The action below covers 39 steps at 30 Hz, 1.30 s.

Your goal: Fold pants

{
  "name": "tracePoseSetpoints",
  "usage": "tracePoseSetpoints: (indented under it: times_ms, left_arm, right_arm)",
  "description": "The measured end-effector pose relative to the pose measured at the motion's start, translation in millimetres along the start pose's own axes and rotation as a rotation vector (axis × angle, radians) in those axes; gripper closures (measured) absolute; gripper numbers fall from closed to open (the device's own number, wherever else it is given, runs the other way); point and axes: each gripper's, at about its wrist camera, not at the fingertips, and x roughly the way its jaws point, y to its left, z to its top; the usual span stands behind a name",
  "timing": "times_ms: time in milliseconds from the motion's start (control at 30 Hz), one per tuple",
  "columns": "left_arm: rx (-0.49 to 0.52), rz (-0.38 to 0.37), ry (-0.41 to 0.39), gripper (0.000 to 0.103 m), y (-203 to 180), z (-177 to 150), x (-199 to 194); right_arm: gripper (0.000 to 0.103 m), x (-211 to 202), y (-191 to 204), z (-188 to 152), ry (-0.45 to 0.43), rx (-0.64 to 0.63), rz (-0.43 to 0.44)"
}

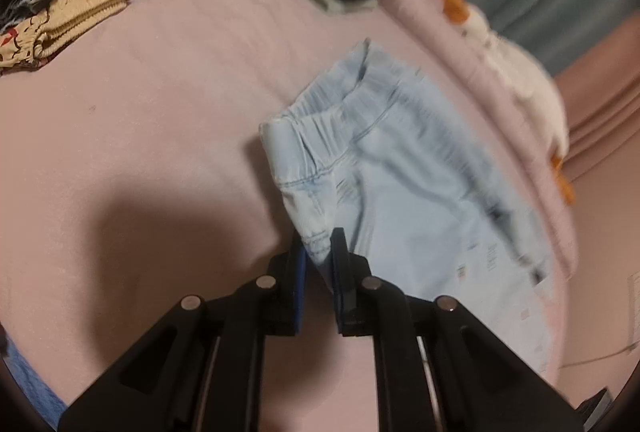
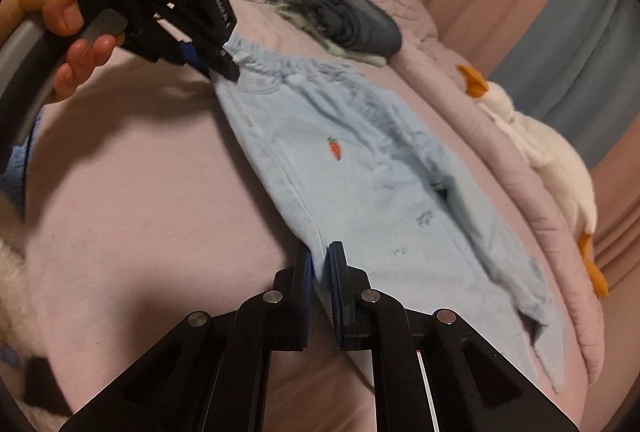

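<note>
Light blue denim pants [image 2: 360,172] with a small carrot patch lie stretched along a pink bed. My left gripper [image 1: 320,252] is shut on the waistband corner of the pants [image 1: 400,192]; it also shows in the right wrist view [image 2: 224,60], held by a hand at the elastic waistband. My right gripper [image 2: 320,260] is shut on the side edge of the pants further down, near a leg. The pant legs trail off to the lower right.
A stack of folded dark clothes [image 2: 356,24] sits at the far side of the bed [image 2: 140,192]. Yellow and blue garments [image 1: 68,16] lie far left. A white plush goose [image 2: 540,152] lies along the right edge, by pink and blue curtains.
</note>
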Motion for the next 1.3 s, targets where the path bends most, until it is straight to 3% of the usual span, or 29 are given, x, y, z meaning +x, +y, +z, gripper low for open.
tracePoseSetpoints:
  times_ms: [67, 133, 167, 200, 267, 367, 467, 600, 667, 767, 833, 867, 933, 1033, 1067, 1133, 1233, 1300]
  left_arm:
    - [0.019, 0.012, 0.005, 0.088, 0.0, 0.3, 1.0]
    - [0.090, 0.072, -0.001, 0.079, -6.3, 0.5, -7.4]
    - [0.127, 0.114, -0.013, 0.069, -9.6, 0.2, -13.5]
    - [0.174, 0.137, -0.025, 0.064, -12.1, -0.4, -20.8]
    - [0.259, 0.186, -0.088, 0.056, -18.7, 0.2, -37.6]
    - [0.334, 0.192, -0.160, 0.049, -29.6, 2.5, -45.3]
    - [0.444, 0.130, -0.074, 0.048, -52.8, 7.1, -12.1]
    - [0.601, 0.254, 0.032, 0.049, -59.6, -3.0, 37.0]
    - [0.669, 0.243, 0.006, 0.049, -55.2, -7.9, 29.9]
    - [0.651, 0.198, 0.037, 0.048, -48.5, 1.6, 14.9]
    - [0.681, 0.214, -0.010, 0.038, -49.2, 5.4, 11.3]
    - [0.708, 0.240, -0.012, 0.023, -55.5, 2.2, 17.8]
    - [0.768, 0.274, 0.090, 0.021, -51.9, 1.3, 39.8]
    - [0.766, 0.187, 0.130, 0.023, -54.3, 19.9, 34.9]
    - [0.744, 0.150, 0.123, 0.023, -56.2, 35.2, 32.0]
    - [0.710, 0.120, 0.065, 0.022, -64.0, 69.4, 30.5]
    - [0.721, 0.114, -0.018, 0.022, -83.4, 111.9, 45.3]
    - [0.732, 0.103, -0.009, 0.022, -98.5, 136.0, 65.8]
  right_arm:
    - [0.093, 13.8, 2.0, -0.8, 0.040, 0.000, 0.005]
    - [0.092, 14.6, 0.0, 0.3, 0.045, 0.029, 0.006]
    - [0.085, 12.4, -4.2, 1.5, 0.052, 0.053, 0.025]
    - [0.076, 7.6, -11.4, 2.0, 0.059, 0.097, 0.065]
    - [0.070, -4.7, -28.4, 1.6, 0.047, 0.189, 0.162]
    - [0.069, -21.5, -63.4, -5.5, -0.010, 0.359, 0.250]
    - [0.069, -6.5, -96.7, -12.9, 0.035, 0.480, 0.147]
    - [0.069, 29.1, -112.1, -41.9, 0.248, 0.525, 0.083]
    - [0.068, 23.3, -108.8, -53.0, 0.236, 0.503, 0.090]
    - [0.067, 10.6, -111.8, -60.7, 0.284, 0.490, 0.121]
    - [0.067, 3.8, -123.7, -61.9, 0.272, 0.528, 0.137]
    - [0.066, 2.0, -126.0, -65.1, 0.263, 0.531, 0.126]
    - [0.059, 16.0, -127.1, -65.4, 0.317, 0.490, 0.103]
    - [0.057, 27.6, -122.3, -58.2, 0.374, 0.417, 0.142]
    - [0.057, 27.9, -126.3, -52.1, 0.377, 0.410, 0.161]
    - [0.057, 25.6, -143.5, -30.6, 0.292, 0.404, 0.206]
    - [0.054, 43.6, -175.1, 2.4, 0.202, 0.407, 0.187]
    - [0.047, 63.8, -195.9, 22.7, 0.134, 0.416, 0.210]
